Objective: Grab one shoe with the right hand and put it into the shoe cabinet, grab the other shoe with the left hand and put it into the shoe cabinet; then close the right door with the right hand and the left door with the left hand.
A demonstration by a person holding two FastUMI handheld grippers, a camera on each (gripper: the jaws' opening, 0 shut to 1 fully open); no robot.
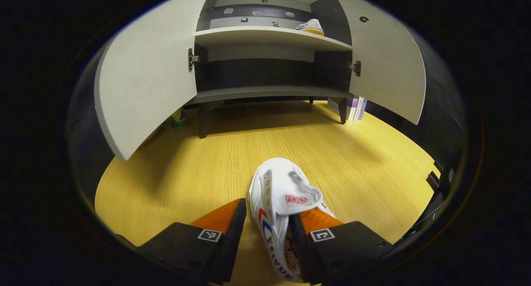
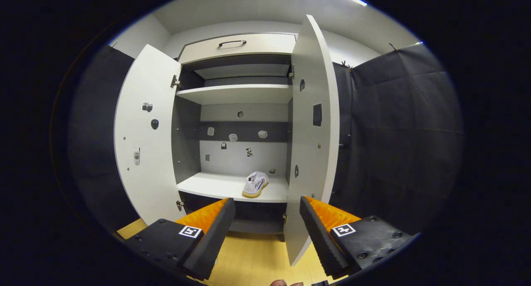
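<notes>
the shoe cabinet (image 2: pixel 238 49) stands with both doors swung wide, so the right door (image 2: pixel 313 132) just past your right gripper (image 2: pixel 267 232) could get knocked if you drift; its jaws are wide apart and empty. one shoe (image 2: pixel 255 183) already sits on the middle shelf (image 2: pixel 215 187). your left gripper (image 1: pixel 265 236) straddles the second shoe (image 1: pixel 282 199) on the floor (image 1: pixel 186 174), jaws parted; whether the near finger touches, i cannot tell. close off-centre and the soft upper may slip or twist.

L gripper (image 1: pixel 265 236) spread, R gripper (image 2: pixel 267 232) spread
</notes>
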